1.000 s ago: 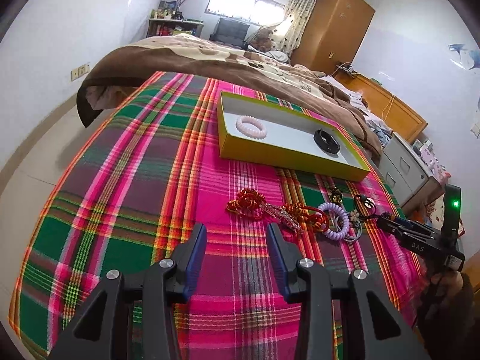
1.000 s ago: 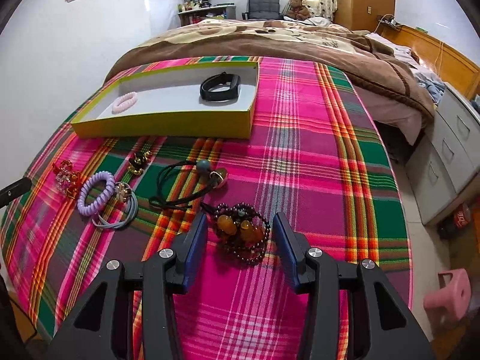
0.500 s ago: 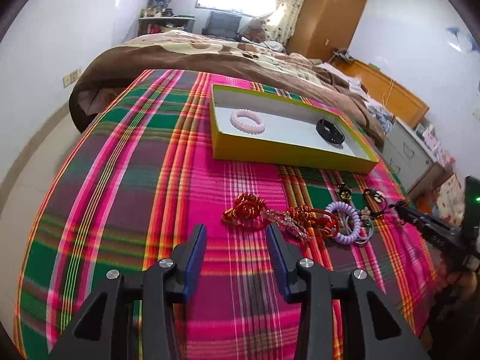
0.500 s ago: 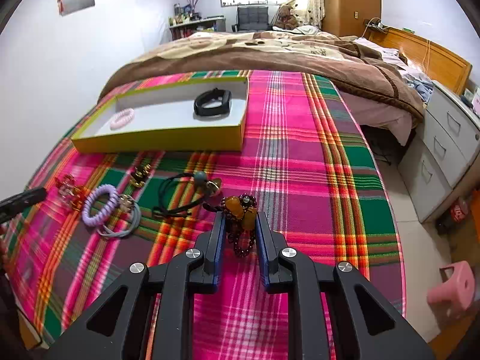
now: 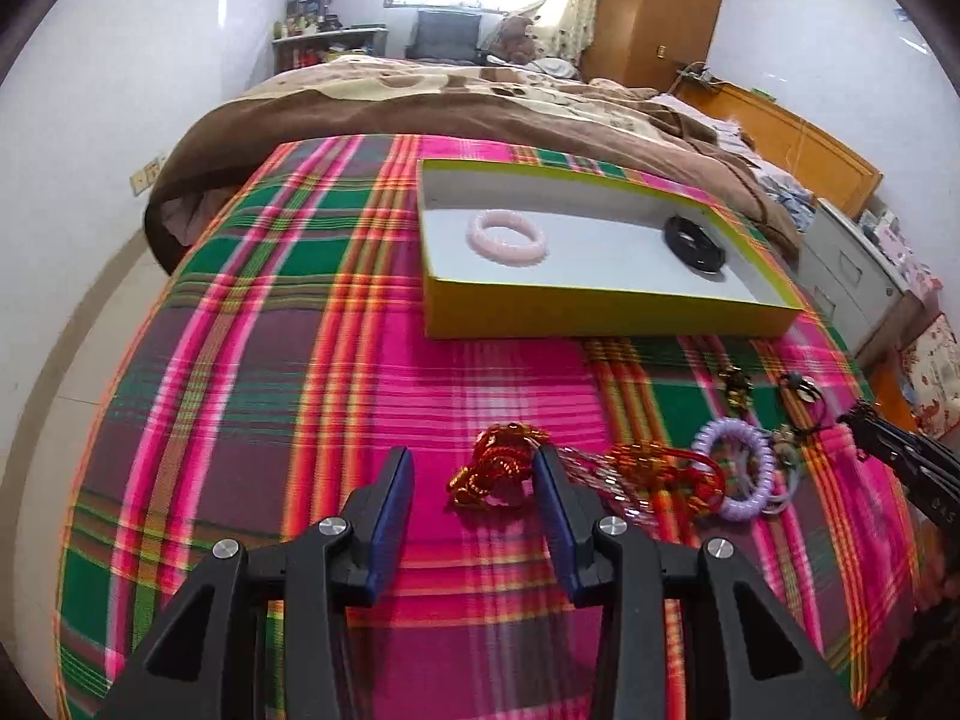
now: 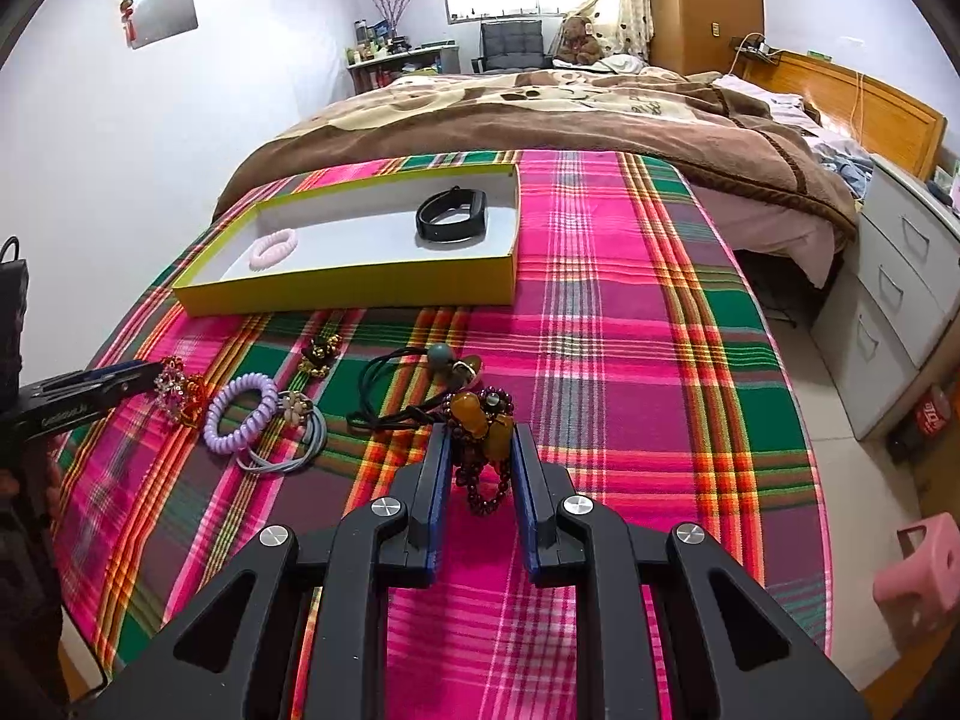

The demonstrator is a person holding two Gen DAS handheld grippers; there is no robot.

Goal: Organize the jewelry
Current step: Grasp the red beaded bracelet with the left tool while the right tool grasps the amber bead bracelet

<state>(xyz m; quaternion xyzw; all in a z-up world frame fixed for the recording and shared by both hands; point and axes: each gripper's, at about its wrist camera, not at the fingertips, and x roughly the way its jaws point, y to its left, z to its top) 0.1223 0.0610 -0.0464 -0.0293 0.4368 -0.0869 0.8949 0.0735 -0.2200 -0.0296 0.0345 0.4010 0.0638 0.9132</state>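
Jewelry lies scattered on the plaid blanket (image 6: 630, 312) of a bed, and I am partway through sorting it into a box. My right hand-held gripper (image 6: 477, 456) is clamped on a dark beaded bracelet with amber stones (image 6: 480, 426), its blue pads pressing the bracelet from both sides just above the blanket. My left hand-held gripper (image 5: 474, 498) stands wide apart and holds nothing; a red and gold knotted ornament (image 5: 498, 468) sits between its fingers, not yet pinched.

Beyond the right hand-held gripper lies a black cord necklace with a grey bead (image 6: 414, 378). Further left are a lilac coil hair tie (image 6: 240, 414), a bundle of grey elastic bands with a small flower charm (image 6: 294, 426), a small gold and black piece (image 6: 318, 351) and a second red ornament (image 5: 654, 468) trailing pale tassels.

Farthest out sits one shallow yellow box (image 6: 360, 285) with a white floor. Two pieces are already inside: one pink beaded bracelet (image 6: 273, 246) and one black wristband (image 6: 453, 216), well apart.

By my judgement, two are stored, one is in my grip, and about six wait on the blanket.
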